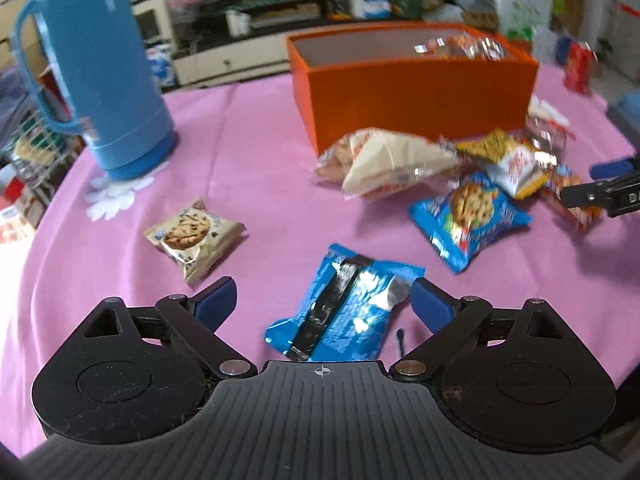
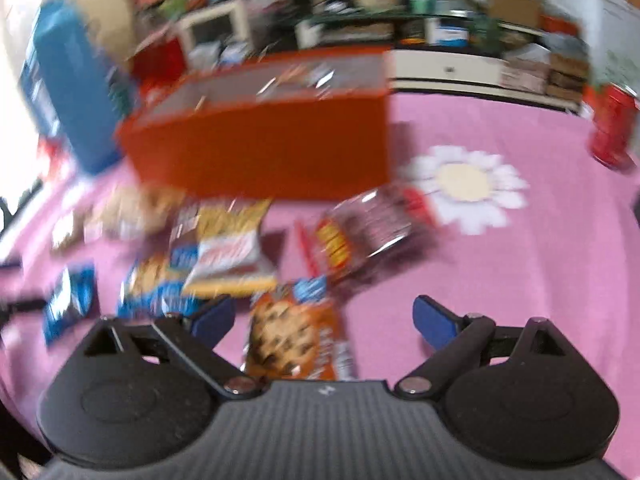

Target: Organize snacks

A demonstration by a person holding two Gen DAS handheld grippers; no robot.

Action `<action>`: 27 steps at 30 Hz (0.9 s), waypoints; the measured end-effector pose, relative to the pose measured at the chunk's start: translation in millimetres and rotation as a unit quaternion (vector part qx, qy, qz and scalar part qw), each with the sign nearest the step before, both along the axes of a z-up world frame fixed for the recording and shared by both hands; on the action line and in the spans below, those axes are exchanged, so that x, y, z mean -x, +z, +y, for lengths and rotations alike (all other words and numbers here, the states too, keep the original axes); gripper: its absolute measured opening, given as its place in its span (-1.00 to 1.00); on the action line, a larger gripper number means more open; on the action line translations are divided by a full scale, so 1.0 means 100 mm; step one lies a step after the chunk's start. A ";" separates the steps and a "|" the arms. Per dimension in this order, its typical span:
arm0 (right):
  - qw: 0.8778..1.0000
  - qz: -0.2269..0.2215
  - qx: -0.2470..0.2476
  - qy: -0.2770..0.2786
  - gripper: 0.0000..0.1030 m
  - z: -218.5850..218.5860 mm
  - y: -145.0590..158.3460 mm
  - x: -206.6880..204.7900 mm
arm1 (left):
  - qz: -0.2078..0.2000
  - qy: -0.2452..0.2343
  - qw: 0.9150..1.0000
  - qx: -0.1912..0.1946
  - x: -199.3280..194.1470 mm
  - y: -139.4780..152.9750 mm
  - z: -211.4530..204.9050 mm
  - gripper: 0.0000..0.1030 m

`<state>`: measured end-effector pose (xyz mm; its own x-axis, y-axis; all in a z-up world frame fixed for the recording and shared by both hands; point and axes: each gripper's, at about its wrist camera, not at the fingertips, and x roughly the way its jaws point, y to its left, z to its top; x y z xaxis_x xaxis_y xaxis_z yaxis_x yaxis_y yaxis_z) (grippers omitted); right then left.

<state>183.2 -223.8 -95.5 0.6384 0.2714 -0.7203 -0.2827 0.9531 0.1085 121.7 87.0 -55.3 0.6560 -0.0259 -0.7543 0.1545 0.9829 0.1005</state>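
My left gripper is open over a blue foil snack packet that lies seam-up on the pink cloth between its fingers. Further out lie a beige cookie packet, a blue cookie packet, a cream packet and a yellow-white packet. Behind them stands the orange box with several packets in its right end. In the blurred right wrist view, my right gripper is open around an orange-brown chocolate-chip cookie packet, in front of the orange box.
A tall blue thermos jug stands at the left on a white flower coaster. A second flower coaster and a red can sit right of the box. The round table's edge curves close on the left; cluttered shelves lie beyond.
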 end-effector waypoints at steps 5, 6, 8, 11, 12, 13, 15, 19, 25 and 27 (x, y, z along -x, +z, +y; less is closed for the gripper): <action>0.999 0.009 0.025 0.026 0.80 0.15 -0.19 -0.07 | 0.034 -0.046 0.998 -0.013 -0.21 -0.15 -0.02 0.56; 0.999 0.003 0.032 0.027 0.76 0.16 -0.20 -0.07 | 0.039 -0.059 0.997 -0.015 -0.23 -0.18 -0.05 0.56; 0.998 -0.006 0.048 0.030 0.72 0.17 -0.23 -0.07 | 0.043 -0.069 0.996 -0.030 -0.28 -0.26 -0.13 0.40; 0.998 -0.016 0.051 0.024 0.47 0.14 -0.23 -0.10 | 0.043 -0.066 0.997 -0.007 -0.31 -0.28 -0.15 -0.17; 0.998 -0.020 0.054 0.023 0.30 0.13 -0.22 -0.09 | 0.052 -0.059 0.997 0.014 -0.32 -0.27 -0.13 -0.27; 0.998 -0.022 0.054 0.017 0.14 0.11 -0.21 -0.08 | 0.057 -0.042 0.997 0.025 -0.32 -0.26 -0.12 -0.31; 0.998 -0.021 0.052 -0.002 0.13 0.04 -0.19 -0.08 | 0.055 -0.011 0.998 0.026 -0.26 -0.26 -0.13 -0.33; 0.998 -0.006 0.047 -0.051 0.14 -0.14 -0.16 0.05 | 0.051 0.035 0.997 0.040 0.02 -0.26 -0.22 -0.33; 0.998 0.005 0.027 -0.064 0.58 -0.17 -0.17 0.38 | 0.049 0.041 0.998 0.017 0.28 -0.26 -0.40 0.29; 0.998 0.008 0.014 -0.062 0.72 -0.18 -0.16 0.39 | 0.033 0.045 0.998 -0.005 0.30 -0.23 -0.43 0.34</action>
